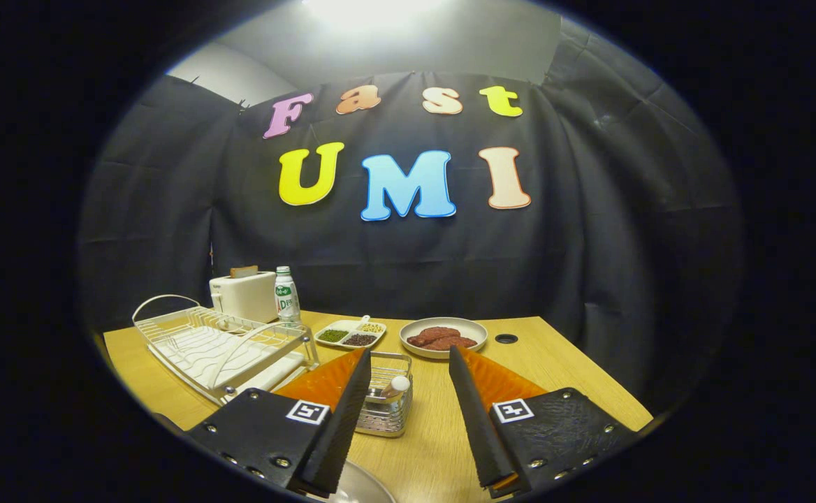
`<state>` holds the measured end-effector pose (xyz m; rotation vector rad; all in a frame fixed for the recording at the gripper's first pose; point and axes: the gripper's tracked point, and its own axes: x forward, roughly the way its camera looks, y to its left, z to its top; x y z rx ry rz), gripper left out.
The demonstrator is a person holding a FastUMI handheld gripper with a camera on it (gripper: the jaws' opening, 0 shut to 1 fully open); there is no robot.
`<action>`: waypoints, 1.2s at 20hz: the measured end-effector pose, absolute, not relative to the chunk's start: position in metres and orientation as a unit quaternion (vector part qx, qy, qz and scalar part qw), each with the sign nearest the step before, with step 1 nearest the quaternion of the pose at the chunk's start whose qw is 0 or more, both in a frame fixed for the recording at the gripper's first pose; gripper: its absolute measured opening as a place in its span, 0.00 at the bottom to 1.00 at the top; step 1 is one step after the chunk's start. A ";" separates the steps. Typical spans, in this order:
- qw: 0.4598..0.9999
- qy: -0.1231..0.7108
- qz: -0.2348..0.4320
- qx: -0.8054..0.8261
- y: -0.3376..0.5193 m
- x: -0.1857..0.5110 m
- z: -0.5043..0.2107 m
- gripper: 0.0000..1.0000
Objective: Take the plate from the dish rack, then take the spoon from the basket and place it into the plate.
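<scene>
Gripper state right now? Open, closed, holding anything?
Gripper: open, fingers spread apart, holding nothing; the wire basket with the spoon sits just ahead, by one finger.

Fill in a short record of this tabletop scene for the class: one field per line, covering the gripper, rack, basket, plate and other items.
gripper: open, fingers apart, holding nothing
rack: white, beyond the left finger, no plate seen in it
basket: metal, just ahead between the fingers, nearer the left one
spoon: white handle sticking out of the basket
plate: metal rim on the table beneath the left finger
dish: beyond the fingers, holds reddish-brown food
tray: divided, with seeds
toaster: behind the rack
bottle: beside the toaster
</scene>
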<state>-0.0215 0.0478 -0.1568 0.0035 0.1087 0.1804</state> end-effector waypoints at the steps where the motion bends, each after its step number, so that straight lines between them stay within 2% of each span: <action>1: 0.994 0.062 0.086 -0.002 0.050 -0.015 -0.165 0.71; 2: 0.994 0.072 0.085 0.000 0.052 -0.015 -0.171 0.64; 3: 0.993 0.080 0.091 0.008 0.058 -0.012 -0.179 0.53; 4: 0.993 0.079 0.086 0.011 0.056 -0.012 -0.180 0.53; 6: 0.993 0.071 0.095 0.025 0.067 -0.013 -0.175 0.25; 8: 0.993 0.070 0.094 0.029 0.071 -0.013 -0.170 0.11; 9: 0.993 0.073 0.088 0.022 0.071 -0.011 -0.172 0.11; 10: 0.992 0.079 0.090 0.024 0.074 -0.012 -0.169 0.04; 24: 0.990 0.093 0.101 0.034 0.064 -0.037 -0.076 0.04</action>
